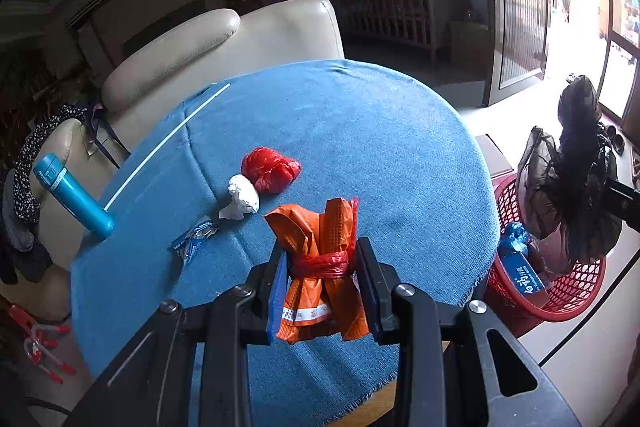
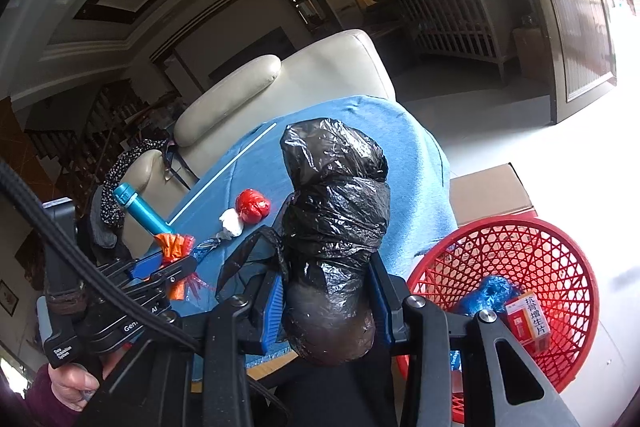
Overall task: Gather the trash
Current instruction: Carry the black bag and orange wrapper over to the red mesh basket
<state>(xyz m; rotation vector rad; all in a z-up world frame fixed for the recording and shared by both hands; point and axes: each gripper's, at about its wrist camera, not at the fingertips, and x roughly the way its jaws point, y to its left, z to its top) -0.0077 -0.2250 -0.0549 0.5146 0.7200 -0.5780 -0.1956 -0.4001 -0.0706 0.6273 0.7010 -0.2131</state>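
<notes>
Left gripper [image 1: 322,267] jaws clamp orange bag [image 1: 318,267] above bench [image 1: 360,131]; right gripper [image 2: 328,303] jaws clamp black bag [image 2: 336,203] beside red basket [image 2: 560,251], likely for dropping in

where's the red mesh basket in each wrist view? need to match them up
Left wrist: red basket at right edge, beside the table, partly behind the black bag.
Right wrist: red basket at lower right, on the floor beside the table.
Shared landmark: red bundle on the blue cloth.
</notes>
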